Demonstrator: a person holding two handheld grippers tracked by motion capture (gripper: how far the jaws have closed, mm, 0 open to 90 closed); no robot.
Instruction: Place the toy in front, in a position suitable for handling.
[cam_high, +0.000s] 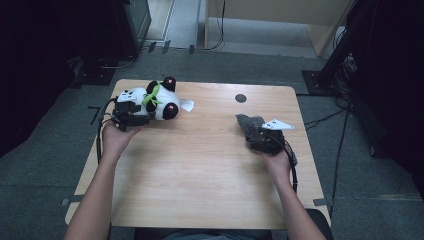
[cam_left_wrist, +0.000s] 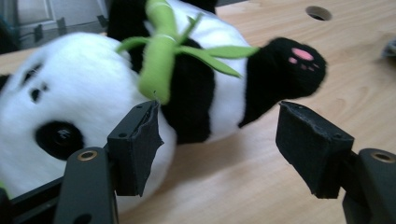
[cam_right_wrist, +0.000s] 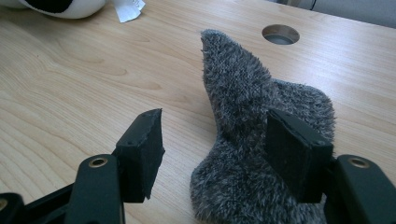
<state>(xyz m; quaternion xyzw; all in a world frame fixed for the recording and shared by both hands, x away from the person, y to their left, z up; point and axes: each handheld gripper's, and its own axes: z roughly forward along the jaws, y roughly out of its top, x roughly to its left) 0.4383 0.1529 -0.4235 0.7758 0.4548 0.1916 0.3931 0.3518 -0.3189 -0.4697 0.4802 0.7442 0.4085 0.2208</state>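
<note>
Panda plush toy (cam_left_wrist: 93, 93) is lying on its side near the far left corner of the wooden table (cam_high: 200, 165), its white head toward the left gripper (cam_left_wrist: 219, 140) and a green felt bamboo sprig (cam_left_wrist: 161, 56) running across its black middle. In the left gripper view the jaws are standing spread, with bare wood showing between them; the left-hand pad (cam_left_wrist: 137, 144) is sitting against the white fur of the head while the other pad is hanging clear of the toy, just below its black paw with the pink sole (cam_left_wrist: 292, 65). Nothing is being pinched there, so I am judging that this hand is lining up for a grasp, not carrying.

Over on the right side of the table, a fuzzy grey sock (cam_right_wrist: 252, 140) is lying crumpled, one end sticking up. The right gripper (cam_right_wrist: 224, 154) is also standing open, one pad resting on top of the sock's pile and the other hanging apart over bare wood; the cloth is not being squeezed.

Next, the left gripper is probably needing to slide further in so that a limb or a fold of the body is sitting between both pads before closing; the rounded head is looking too broad to take. A white paper tag (cam_high: 186, 105) is lying just beside the toy
</note>
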